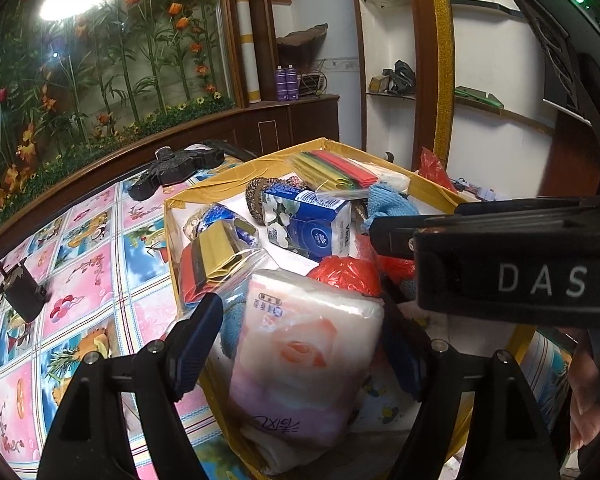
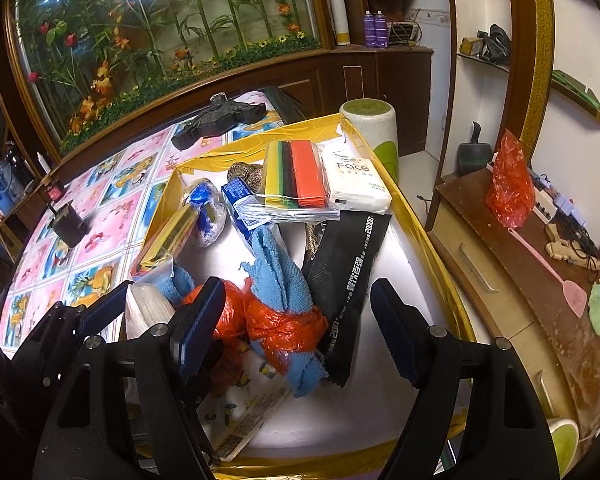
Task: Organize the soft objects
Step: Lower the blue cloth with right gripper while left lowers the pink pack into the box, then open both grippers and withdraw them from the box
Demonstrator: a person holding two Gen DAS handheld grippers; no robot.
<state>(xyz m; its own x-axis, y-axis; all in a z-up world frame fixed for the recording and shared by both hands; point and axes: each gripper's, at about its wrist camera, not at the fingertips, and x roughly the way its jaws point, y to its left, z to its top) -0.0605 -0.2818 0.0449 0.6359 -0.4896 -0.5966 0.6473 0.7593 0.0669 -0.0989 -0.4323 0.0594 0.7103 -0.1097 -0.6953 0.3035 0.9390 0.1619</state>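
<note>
The gold-edged box (image 2: 428, 216) on the table held one pink rose-printed tissue pack (image 1: 300, 356) at its near left, between the apart left gripper (image 1: 300, 344), while only the right view showed one black packet (image 2: 348, 280) under the likewise apart, empty right gripper (image 2: 298, 328).

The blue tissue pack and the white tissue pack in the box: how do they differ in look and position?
The blue tissue pack is dark blue with white flowers; the white tissue pack is plain white with grey lettering. The blue tissue pack lies near the box's middle; the white tissue pack rests at the far edge of the box, beside the coloured sheets. Both are soft wrapped packs inside the box.
</note>
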